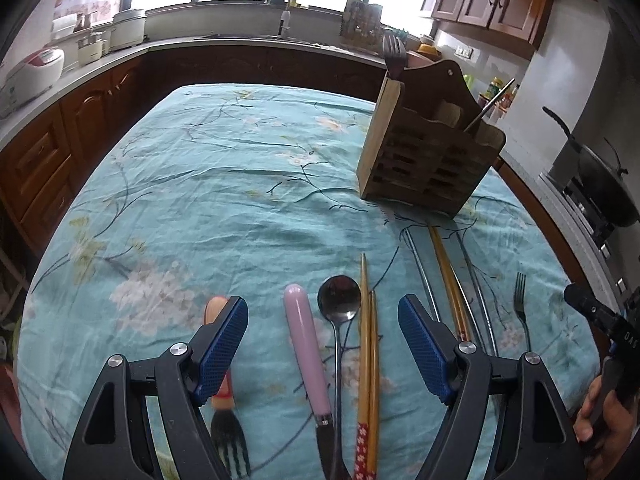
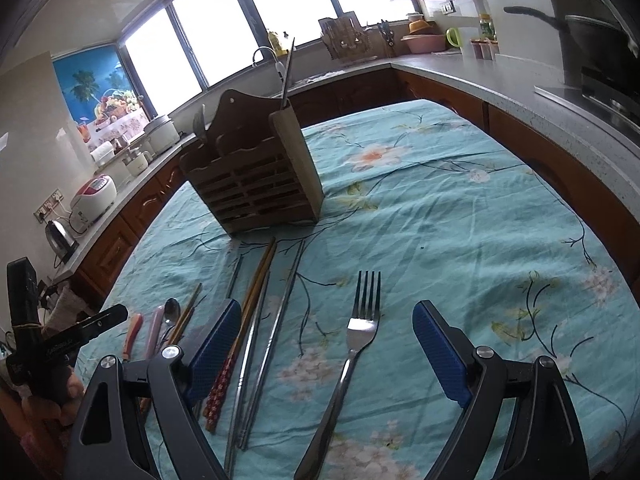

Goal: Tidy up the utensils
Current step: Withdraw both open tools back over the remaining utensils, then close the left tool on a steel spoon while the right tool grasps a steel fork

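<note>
A floral tablecloth point(image 1: 200, 200) covers the table. The wooden caddy point(image 1: 428, 156) stands toward its far edge, contents mostly hidden. Left gripper point(image 1: 322, 344) hovers low with jaws apart over the pink-handled knife point(image 1: 306, 352) and spoon point(image 1: 339, 300). Right gripper point(image 2: 326, 344), jaws apart, straddles the steel fork point(image 2: 356, 344); its handle end is cut off.

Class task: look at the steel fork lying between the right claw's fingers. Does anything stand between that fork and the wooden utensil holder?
Nothing visible does. Bare tablecloth separates the fork from the holder; the chopsticks lie off to its left.
</note>
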